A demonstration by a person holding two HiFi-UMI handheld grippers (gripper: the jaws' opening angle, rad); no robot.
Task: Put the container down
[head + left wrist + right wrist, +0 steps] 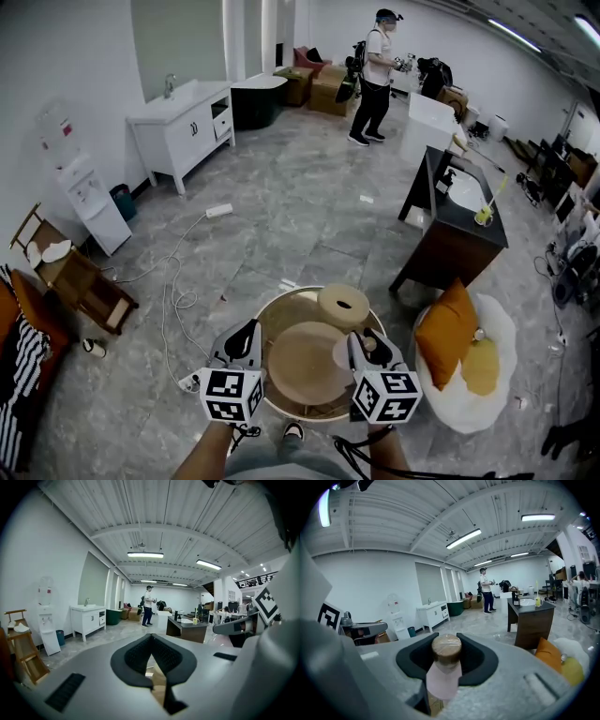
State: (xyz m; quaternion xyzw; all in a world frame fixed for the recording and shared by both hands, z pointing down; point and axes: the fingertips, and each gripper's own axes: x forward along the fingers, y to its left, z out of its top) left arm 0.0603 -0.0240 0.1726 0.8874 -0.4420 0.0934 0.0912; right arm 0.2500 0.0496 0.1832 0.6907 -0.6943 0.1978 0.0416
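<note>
My right gripper (446,640) is shut on the container (442,679), a pale pink bottle with a brown cork top (446,647) that stands upright between the black pads. In the head view the right gripper (362,343) holds the container (344,354) over the right side of a round wooden table (277,314). On that table lie a large round wooden disc (305,364) and a thick pale ring (343,305). My left gripper (246,337) hovers at the table's left edge. Its pads meet at the tips, with nothing between them (151,637).
An orange cushion (447,335) on a white beanbag (497,323) lies just right of the table. A dark wooden vanity (457,239) stands beyond it. A cable (174,292) and a wooden chair (80,281) are at the left. A person (376,77) stands far back.
</note>
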